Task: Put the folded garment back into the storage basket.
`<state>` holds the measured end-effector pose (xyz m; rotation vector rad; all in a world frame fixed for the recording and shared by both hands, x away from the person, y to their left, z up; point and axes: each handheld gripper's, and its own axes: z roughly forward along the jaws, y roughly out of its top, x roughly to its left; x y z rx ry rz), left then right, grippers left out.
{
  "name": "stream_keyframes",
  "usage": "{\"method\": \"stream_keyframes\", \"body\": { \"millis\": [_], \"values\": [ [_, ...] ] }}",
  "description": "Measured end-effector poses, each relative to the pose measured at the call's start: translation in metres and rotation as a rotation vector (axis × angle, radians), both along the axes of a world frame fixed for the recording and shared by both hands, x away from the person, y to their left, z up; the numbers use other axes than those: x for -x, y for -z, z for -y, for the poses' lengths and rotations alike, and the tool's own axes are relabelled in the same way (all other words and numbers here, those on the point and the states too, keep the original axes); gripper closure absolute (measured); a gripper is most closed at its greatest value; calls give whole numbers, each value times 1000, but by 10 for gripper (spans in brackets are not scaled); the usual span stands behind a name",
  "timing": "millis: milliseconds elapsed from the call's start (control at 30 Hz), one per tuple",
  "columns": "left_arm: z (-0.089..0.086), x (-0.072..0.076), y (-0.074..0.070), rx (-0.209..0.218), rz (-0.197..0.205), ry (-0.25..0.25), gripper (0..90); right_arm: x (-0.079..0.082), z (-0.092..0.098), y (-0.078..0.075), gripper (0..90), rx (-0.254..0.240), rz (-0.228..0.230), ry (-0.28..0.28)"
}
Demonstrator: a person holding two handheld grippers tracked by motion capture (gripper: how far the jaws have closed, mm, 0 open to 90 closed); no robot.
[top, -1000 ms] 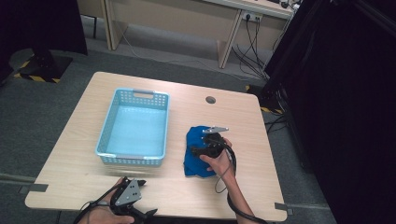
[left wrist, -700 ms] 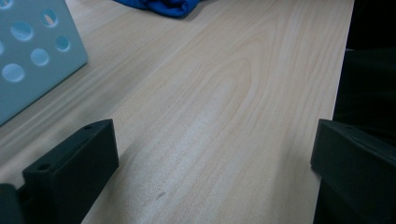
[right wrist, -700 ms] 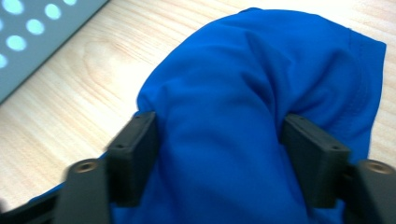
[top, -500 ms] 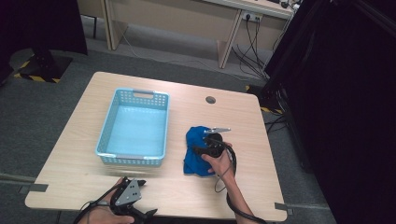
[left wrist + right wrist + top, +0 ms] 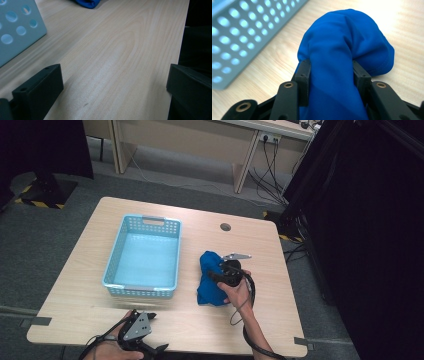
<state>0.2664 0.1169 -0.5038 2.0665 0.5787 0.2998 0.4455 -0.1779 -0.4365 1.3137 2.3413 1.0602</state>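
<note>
blue cloth [image 5: 342,50] | pinched (bunched fold) between right gripper [image 5: 331,72] jaws — on table [image 5: 274,65]

Right gripper [image 5: 216,276], centre right of the high view: black body, grey three-cornered plate on top, black cable looping down along the forearm toward the bottom edge. Forearm bare, no sleeve in sight. In the right gripper view, lower half of frame: two matt black jaws on black linkage arms, brass-coloured pivot bushings at the joints, small dark screw holes in the jaw faces.

Left gripper [image 5: 152,316], bottom left of the high view: black housing, grey triangular plate with small holes, dark cable trailing left. In the left gripper view, bottom corners: two blocky black jaws, possibly printed plastic, small recessed holes on the left one.
</note>
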Motion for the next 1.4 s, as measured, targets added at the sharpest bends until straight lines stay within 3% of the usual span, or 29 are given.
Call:
{"method": "stream_keyframes", "body": {
  "millis": [300, 667, 1400],
  "values": [
    [0, 0, 0, 1, 1, 0, 0, 3, -5, -16, 596, -36, 22, -4],
    [0, 0, 0, 2, 0, 0, 0, 3, -17, -28, 595, -47, 17, -42],
    [0, 0, 0, 2, 0, 0, 0, -2, -32, -57, 595, -78, 32, -60]
  ]
}}
